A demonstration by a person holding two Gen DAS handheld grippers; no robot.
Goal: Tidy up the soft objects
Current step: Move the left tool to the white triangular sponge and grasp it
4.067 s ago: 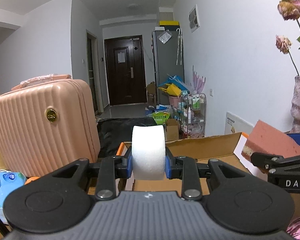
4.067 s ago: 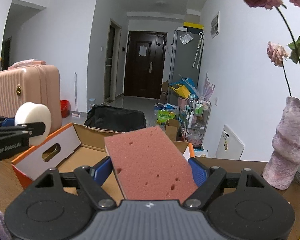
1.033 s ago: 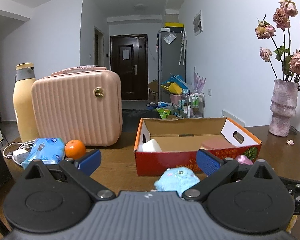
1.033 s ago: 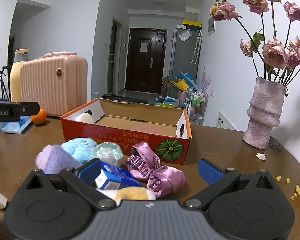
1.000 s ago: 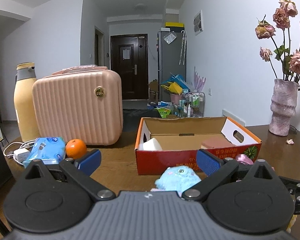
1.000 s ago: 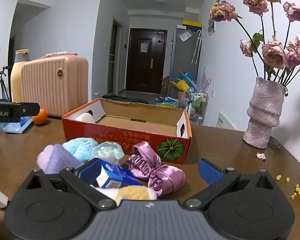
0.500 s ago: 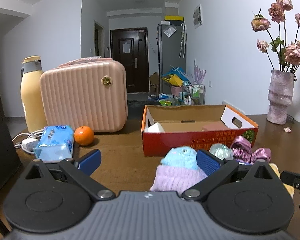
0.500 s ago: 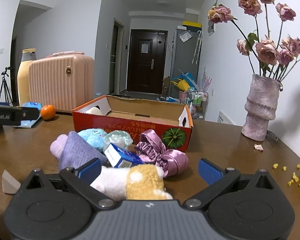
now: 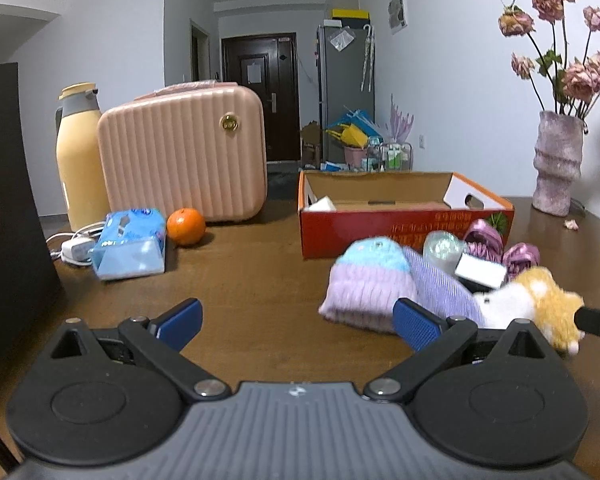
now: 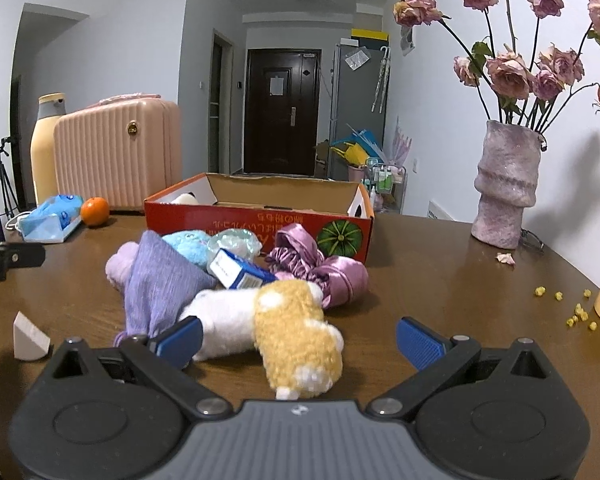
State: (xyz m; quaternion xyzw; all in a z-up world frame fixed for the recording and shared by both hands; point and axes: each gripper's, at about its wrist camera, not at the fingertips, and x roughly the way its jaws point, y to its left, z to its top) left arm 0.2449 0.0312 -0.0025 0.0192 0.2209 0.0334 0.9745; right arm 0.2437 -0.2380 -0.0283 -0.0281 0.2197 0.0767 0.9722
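A red cardboard box stands open on the brown table, with a white sponge inside at its left end. In front of it lies a heap: a lilac and blue knit hat, a purple cloth, a yellow and white plush toy, a purple satin scrunchie and a small blue and white carton. My right gripper is open, with the plush toy lying between its fingers. My left gripper is open over bare table, left of the hat.
A pink suitcase, a yellow flask, an orange, a blue tissue pack and a charger stand at the left. A vase of dried roses stands at the right. A white foam wedge lies near the front left.
Both grippers have let go of the sponges, which now lie in the box, and drawn back towards the table's near side. More of the heap shows, and the plush toy now lies between the right fingers.
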